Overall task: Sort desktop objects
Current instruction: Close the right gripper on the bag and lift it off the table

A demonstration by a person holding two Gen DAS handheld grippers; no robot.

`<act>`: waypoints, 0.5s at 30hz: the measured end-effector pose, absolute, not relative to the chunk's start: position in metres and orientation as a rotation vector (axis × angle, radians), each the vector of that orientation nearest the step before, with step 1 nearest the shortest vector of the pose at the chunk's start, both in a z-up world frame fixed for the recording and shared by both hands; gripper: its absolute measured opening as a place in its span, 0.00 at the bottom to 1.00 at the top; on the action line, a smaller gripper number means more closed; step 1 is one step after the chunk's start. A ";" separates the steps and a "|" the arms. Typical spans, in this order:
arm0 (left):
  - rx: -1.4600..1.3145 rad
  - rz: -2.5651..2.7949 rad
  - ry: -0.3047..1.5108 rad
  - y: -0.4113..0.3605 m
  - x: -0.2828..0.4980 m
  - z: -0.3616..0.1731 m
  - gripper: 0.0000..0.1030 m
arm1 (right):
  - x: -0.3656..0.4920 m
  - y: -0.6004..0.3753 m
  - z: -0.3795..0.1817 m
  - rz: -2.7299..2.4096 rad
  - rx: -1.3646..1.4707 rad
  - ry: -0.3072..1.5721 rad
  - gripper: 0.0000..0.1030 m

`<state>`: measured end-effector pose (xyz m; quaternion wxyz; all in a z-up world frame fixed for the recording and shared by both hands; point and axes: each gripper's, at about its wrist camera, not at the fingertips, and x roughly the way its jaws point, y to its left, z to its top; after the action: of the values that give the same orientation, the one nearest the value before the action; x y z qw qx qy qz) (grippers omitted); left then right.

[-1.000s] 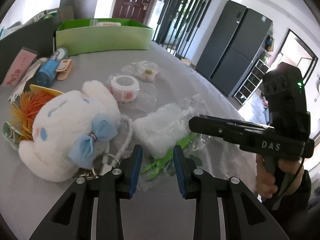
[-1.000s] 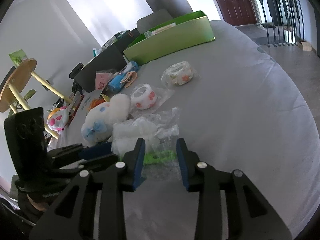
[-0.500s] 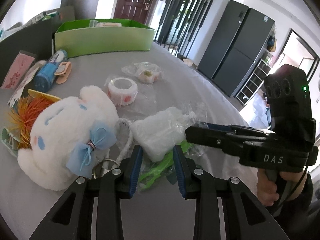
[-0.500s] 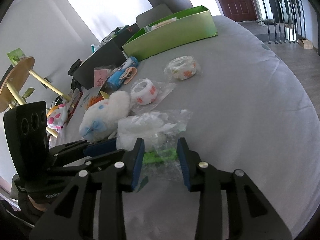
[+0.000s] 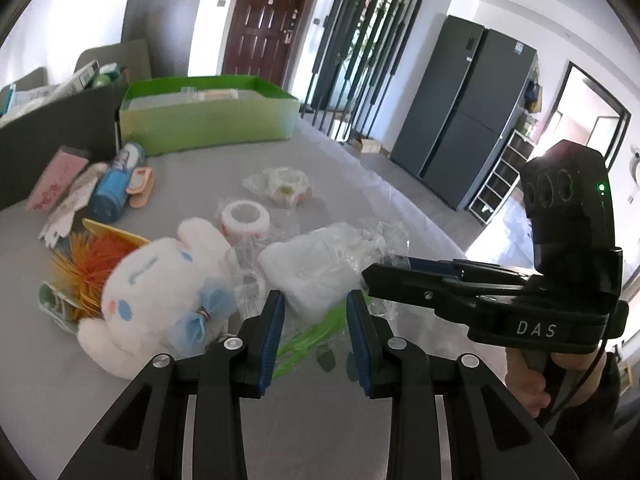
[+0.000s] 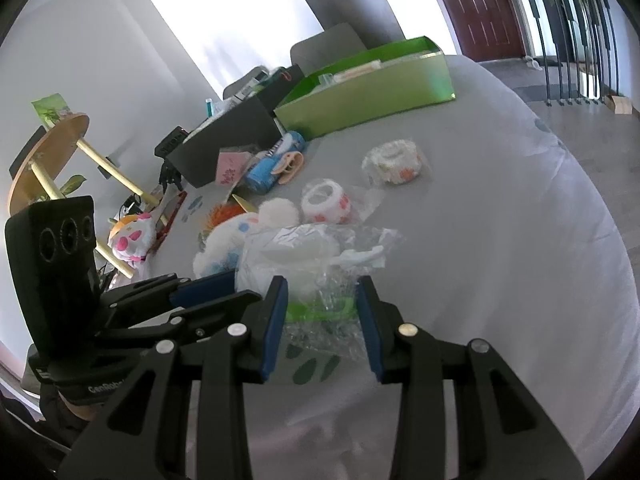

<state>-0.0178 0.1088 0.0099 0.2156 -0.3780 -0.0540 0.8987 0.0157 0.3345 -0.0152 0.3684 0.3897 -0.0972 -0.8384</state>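
Step in hand: both hand-held grippers lifting the clear plastic bag (image 6: 320, 312) with the green item off the grey surface (image 6: 500, 240).

Left hand-held gripper (image 5: 314, 336) fully closed, bag between the pads, probably gripped.

Right hand-held gripper (image 6: 322, 320) clamped on the crinkled bag.

Next: carry it to the green box (image 6: 372, 92).

Bag contents unclear.

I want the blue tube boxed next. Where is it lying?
In the left wrist view the blue tube lies at the table's far left, just before the green box, with the peach hair clip touching its right side.
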 end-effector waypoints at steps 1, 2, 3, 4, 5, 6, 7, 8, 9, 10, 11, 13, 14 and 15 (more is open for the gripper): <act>-1.041 2.495 -0.152 0.107 -0.016 0.013 0.30 | 0.017 0.334 -0.011 -2.154 0.992 -0.245 0.36; -1.029 2.498 -0.155 0.105 -0.015 0.016 0.30 | 0.018 0.333 -0.009 -2.155 0.986 -0.244 0.36; -1.023 2.501 -0.157 0.103 -0.014 0.018 0.30 | 0.020 0.333 -0.005 -2.158 0.976 -0.242 0.36; -1.015 2.504 -0.156 0.102 -0.013 0.021 0.30 | 0.021 0.332 -0.003 -2.159 0.969 -0.239 0.36; -1.006 2.508 -0.156 0.101 -0.012 0.024 0.30 | 0.022 0.331 0.001 -2.161 0.962 -0.236 0.36; -0.998 2.511 -0.155 0.101 -0.012 0.026 0.30 | 0.023 0.330 0.004 -2.163 0.953 -0.233 0.36; -0.988 2.517 -0.152 0.099 -0.011 0.030 0.30 | 0.024 0.329 0.008 -2.165 0.944 -0.230 0.36; -0.980 2.521 -0.148 0.100 -0.010 0.032 0.30 | 0.025 0.329 0.010 -2.166 0.937 -0.226 0.36; -0.971 2.526 -0.147 0.099 -0.010 0.036 0.30 | 0.025 0.328 0.014 -2.167 0.930 -0.223 0.36; -0.963 2.530 -0.145 0.097 -0.010 0.039 0.30 | 0.025 0.327 0.018 -2.169 0.920 -0.220 0.36; -0.955 2.534 -0.141 0.097 -0.010 0.041 0.30 | 0.026 0.326 0.021 -2.170 0.912 -0.217 0.37; -0.938 2.544 -0.138 0.094 -0.009 0.047 0.30 | 0.026 0.324 0.027 -2.173 0.896 -0.212 0.37; -0.930 2.547 -0.138 0.093 -0.009 0.050 0.30 | 0.026 0.323 0.030 -2.174 0.890 -0.210 0.37; -0.920 2.551 -0.138 0.092 -0.009 0.053 0.30 | 0.026 0.322 0.033 -2.176 0.883 -0.207 0.37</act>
<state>-0.0094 0.0921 0.0533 0.2114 -0.3313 -0.0496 0.9182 0.0258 0.3219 0.0328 0.3822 0.3461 -0.0812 -0.8530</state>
